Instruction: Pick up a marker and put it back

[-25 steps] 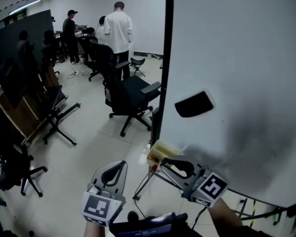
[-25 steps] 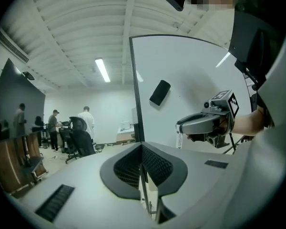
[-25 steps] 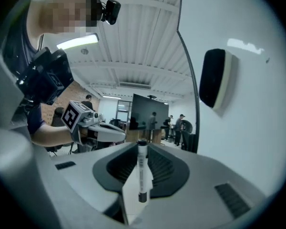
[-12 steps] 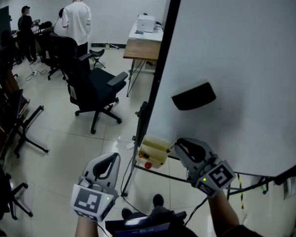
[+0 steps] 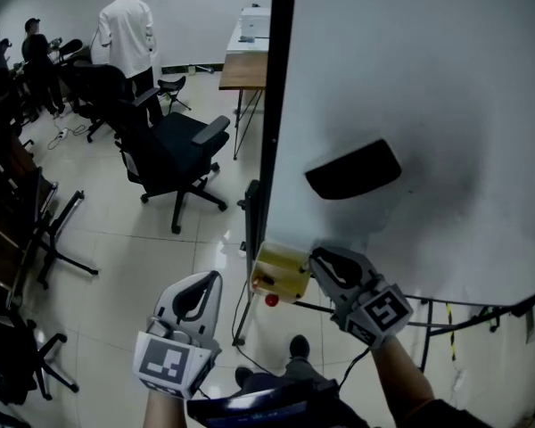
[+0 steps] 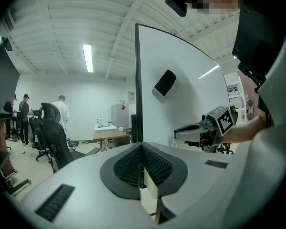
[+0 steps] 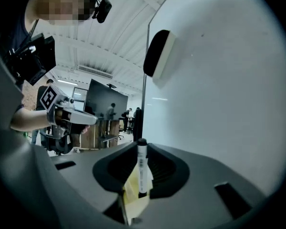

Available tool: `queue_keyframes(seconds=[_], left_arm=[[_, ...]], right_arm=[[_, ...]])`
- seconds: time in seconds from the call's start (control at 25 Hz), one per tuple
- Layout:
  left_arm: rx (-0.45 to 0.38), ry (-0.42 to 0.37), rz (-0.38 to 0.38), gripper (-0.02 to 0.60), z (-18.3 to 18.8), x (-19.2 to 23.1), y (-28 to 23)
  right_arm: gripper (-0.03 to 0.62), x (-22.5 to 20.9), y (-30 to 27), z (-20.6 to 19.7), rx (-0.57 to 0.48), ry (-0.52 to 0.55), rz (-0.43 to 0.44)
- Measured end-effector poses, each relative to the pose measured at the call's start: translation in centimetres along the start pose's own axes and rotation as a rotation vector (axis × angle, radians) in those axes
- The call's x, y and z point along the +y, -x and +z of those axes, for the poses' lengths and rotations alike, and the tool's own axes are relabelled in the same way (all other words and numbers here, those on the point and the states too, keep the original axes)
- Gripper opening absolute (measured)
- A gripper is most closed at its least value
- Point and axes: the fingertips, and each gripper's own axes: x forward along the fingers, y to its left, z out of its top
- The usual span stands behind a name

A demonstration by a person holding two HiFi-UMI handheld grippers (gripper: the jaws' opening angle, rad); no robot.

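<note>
While gripping a marker (image 7: 142,168), the right claw (image 5: 330,271) neighbours a yellow box (image 5: 281,270).

1. Head view: looks steeply down from above onto the left gripper (image 5: 202,285), the right gripper (image 5: 328,264) and the tall white whiteboard (image 5: 428,61).
2. Left gripper view: low, roughly level, facing the whiteboard's edge and the right gripper.
3. Right gripper view: close beside the whiteboard; all three views share the black oblong eraser (image 7: 157,51).

Hand-held pair, lower frame: left gripper (image 5: 207,282) and right gripper (image 5: 325,262), each wearing a pale grey shell and carrying a black-and-white marker cube (image 5: 172,366); dark sleeve (image 5: 439,412) showing lower right.
</note>
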Motion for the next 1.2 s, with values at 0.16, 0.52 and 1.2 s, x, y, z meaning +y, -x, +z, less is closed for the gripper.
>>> queue_keyframes(seconds=[0.16, 0.52, 1.2], left_arm=[[0.03, 0.007, 0.009, 0.0, -1.2, 0.2, -0.6], [0.063, 0.015, -0.001, 0.0, -2.4, -0.2, -1.8], [0.063, 0.019, 0.001, 0.0, -2.5, -0.8, -1.2]], right_arm=[[0.083, -0.2, -0.7, -2.0, 0.035, 0.009, 0.005], [0.083, 0.5, -0.7, -6.5, 0.133, 0.008, -0.003], [0.103, 1.2, 0.4, -7.2, 0.138, 0.015, 0.018]])
